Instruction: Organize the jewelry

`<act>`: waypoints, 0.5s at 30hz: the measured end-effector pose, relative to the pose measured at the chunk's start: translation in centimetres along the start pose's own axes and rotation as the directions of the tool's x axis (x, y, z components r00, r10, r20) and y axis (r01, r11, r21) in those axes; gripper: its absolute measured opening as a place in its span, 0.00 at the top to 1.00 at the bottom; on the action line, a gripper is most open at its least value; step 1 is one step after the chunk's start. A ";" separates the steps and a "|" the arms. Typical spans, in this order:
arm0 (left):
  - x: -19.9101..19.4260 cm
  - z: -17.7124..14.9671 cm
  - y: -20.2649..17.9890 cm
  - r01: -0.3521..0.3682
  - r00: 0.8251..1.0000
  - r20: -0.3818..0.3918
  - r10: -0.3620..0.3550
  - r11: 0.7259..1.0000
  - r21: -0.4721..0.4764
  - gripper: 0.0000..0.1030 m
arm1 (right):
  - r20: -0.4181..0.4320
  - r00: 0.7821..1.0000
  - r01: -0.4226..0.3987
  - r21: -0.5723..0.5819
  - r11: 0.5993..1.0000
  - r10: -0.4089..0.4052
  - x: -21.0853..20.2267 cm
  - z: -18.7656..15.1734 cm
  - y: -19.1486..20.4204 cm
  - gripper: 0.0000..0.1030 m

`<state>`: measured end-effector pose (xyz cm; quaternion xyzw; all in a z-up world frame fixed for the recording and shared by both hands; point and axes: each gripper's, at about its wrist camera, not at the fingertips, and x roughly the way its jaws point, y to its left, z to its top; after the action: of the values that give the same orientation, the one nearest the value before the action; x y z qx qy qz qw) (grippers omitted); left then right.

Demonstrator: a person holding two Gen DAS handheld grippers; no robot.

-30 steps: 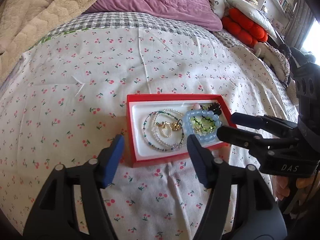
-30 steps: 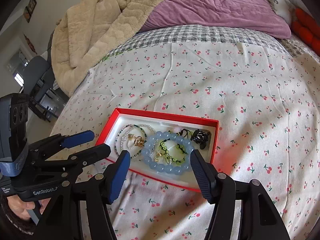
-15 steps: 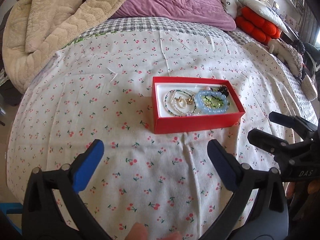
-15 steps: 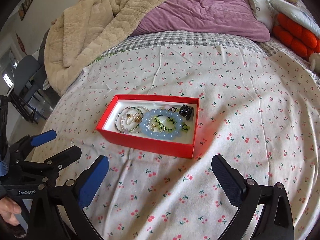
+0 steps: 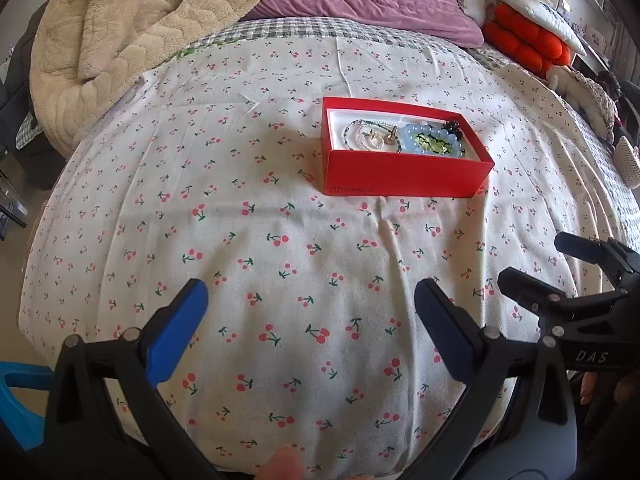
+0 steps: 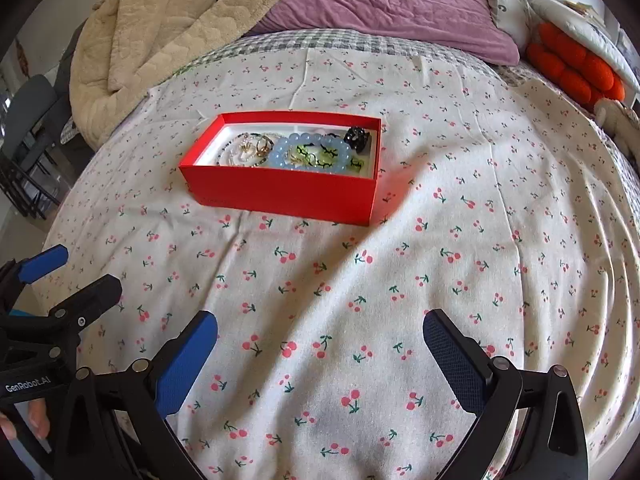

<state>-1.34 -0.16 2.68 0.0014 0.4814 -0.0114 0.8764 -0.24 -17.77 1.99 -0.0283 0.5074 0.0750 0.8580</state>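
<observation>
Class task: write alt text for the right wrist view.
An open red box of jewelry, including a blue bead bracelet, sits on a cherry-print bedsheet. The open right gripper is in the foreground, holding nothing; the left gripper is at the left edge.

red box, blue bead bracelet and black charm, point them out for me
red box [image 6: 280,194], right wrist view, front wall
blue bead bracelet [image 6: 280,155], right wrist view, left beads
black charm [image 6: 357,137], right wrist view, its body

Cherry-print bed [image 5: 280,264]; red box [image 5: 404,178] atop

Jewelry [image 5: 400,138] inside box [image 5: 404,178] on bedspread [image 5: 280,240], blankets [image 5: 120,40] behind.
</observation>
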 end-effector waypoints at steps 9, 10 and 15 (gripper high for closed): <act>1.8 -0.3 0.8 0.002 0.999 -0.037 -0.003 0.999 -0.038 0.01 | -0.032 0.999 0.044 -0.005 0.999 -0.044 1.6 -0.2 0.2 0.00; 1.8 -0.3 0.9 0.004 0.999 -0.040 -0.005 0.999 -0.043 0.01 | -0.034 0.998 0.046 -0.005 0.999 -0.046 1.7 -0.2 0.2 0.00; 2.0 -0.3 0.7 0.005 0.999 -0.041 -0.006 0.999 -0.042 0.01 | -0.042 0.998 0.051 -0.009 0.999 -0.052 2.1 -0.1 0.5 0.00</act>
<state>-0.48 0.55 0.86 -0.0183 0.4995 -0.0036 0.8661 0.60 -17.07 0.12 -0.0465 0.5243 0.0544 0.8485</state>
